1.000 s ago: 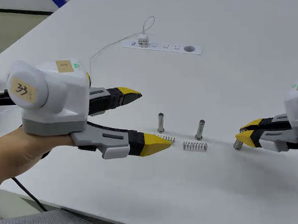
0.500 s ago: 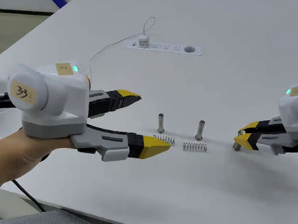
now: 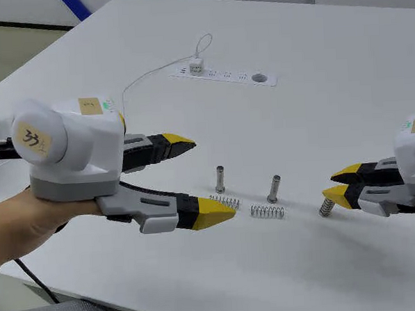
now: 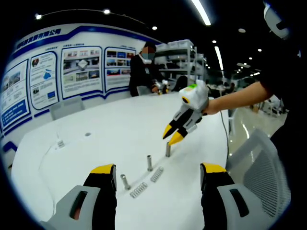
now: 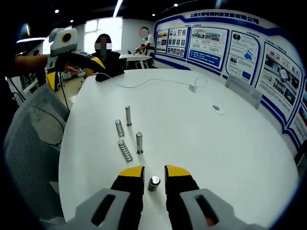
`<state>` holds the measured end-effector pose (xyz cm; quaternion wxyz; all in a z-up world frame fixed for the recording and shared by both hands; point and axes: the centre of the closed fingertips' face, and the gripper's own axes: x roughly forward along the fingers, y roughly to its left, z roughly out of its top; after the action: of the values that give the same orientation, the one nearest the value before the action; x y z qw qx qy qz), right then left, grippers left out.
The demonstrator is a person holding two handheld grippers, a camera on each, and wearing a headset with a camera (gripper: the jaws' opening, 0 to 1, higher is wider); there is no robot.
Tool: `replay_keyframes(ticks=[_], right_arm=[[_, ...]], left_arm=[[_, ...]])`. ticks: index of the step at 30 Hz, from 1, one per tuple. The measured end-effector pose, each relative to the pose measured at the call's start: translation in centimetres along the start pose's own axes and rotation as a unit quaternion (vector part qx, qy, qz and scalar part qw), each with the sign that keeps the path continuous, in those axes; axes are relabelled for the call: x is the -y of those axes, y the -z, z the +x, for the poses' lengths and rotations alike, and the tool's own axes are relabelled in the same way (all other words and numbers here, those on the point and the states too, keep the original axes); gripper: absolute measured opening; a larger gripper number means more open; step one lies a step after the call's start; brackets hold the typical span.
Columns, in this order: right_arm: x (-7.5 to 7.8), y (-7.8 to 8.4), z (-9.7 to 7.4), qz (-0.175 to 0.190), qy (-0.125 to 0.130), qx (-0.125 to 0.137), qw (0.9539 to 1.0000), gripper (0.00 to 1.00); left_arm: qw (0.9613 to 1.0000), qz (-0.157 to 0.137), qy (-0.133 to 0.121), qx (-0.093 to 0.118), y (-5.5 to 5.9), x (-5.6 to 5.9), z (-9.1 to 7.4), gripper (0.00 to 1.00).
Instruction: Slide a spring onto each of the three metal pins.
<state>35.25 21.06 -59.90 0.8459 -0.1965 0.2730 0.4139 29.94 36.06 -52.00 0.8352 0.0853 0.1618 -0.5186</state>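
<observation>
- The right gripper is released. Its yellow-tipped jaws stand a little apart with the sprung pin upright between them, just short of the tips. In the right gripper view neither jaw appears to touch it.
- That pin looks to carry a spring already, with coils wrapped round its shank. The jaws probably sit loose here because this pin is finished.
- The left gripper is spread wide and holds nothing. The near spring lies flat just off the tip of its lower jaw. That is probably why the gripper is held low and open, ready to pinch the coil.
- The far spring lies farther ahead of that jaw, between the two grippers.
- The near pin and the far pin stand bare ahead of the left gripper's tips, each just behind one of the springs. Two of the three pins remain to be done.
- The pins are short, smooth, grey metal cylinders, and each seems to have a wider foot that would keep it upright.
- The springs are thin open wire coils. They look light and likely to roll or skid on the smooth white table.
</observation>
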Motion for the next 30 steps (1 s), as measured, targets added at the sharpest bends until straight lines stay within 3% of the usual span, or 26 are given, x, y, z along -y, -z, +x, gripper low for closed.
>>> replay_keyframes(ticks=[5,12,21,27,30], right_arm=[[-1.2,-1.8,0.2,-0.009,-0.016,0.018,0.9997,0.17],[-3.6,-2.7,1.9,-0.021,-0.044,0.02,0.9986,0.17],[-5.2,-1.9,3.9,-0.045,-0.069,0.002,0.9966,0.17],[-5.8,-1.3,5.1,-0.044,-0.084,-0.011,0.9955,0.17],[-6.0,-0.7,5.9,-0.06,-0.087,-0.027,0.994,0.17]], left_arm=[[1.0,-0.003,0.0,0.002,0.0,0.0,0.1,0.73],[1.0,-0.008,0.002,-0.004,0.8,0.4,-0.2,0.73],[0.9997,-0.021,-0.014,0.002,0.9,-0.7,-1.1,0.73],[0.9996,-0.026,-0.015,-0.001,1.4,-0.7,-1.0,0.73],[0.9992,-0.033,-0.017,0.011,1.1,-0.6,-0.8,0.72]])
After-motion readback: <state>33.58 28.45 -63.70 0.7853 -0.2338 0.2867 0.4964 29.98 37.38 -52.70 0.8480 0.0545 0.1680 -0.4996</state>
